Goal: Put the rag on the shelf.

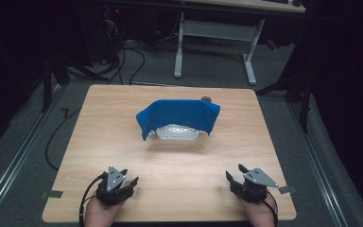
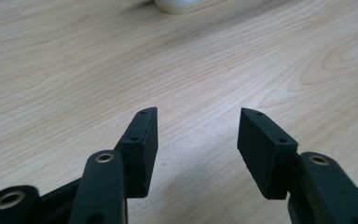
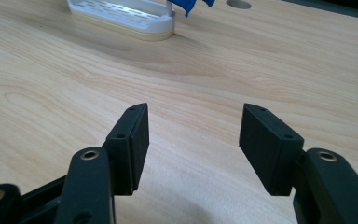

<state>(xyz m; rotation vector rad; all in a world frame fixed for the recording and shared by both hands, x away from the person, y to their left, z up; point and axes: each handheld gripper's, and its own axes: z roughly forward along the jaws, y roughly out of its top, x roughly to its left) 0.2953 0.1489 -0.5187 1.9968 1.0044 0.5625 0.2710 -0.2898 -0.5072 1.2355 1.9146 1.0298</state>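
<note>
A: Wide shot first: the pale wooden table (image 1: 123, 118) takes up most of the high view, with dark floor and a white-legged desk (image 1: 215, 35) beyond its far edge

B: And sitting on the far half, right about the centre line, a blue cloth (image 1: 179, 116) draped over a white slotted rack (image 1: 177, 133), whose front rim peeks out below the hem

A: From the right gripper view the rack's white base (image 3: 121, 14) lies flat on the wood at the top, with a blue corner (image 3: 186, 4) hanging just past its end

B: Down at the near edge, the left gripper (image 1: 128, 178) is over the near-left part of the table, well apart from the cloth

A: Jaws spread wide there, and in the left gripper view nothing but bare wood between them

B: Same story opposite: right gripper (image 1: 233, 172) at the near-right, jaws parted, holding nothing

A: A hand shows behind each one at the bottom edge, with a cable (image 1: 87, 196) looping off the left gripper
</note>
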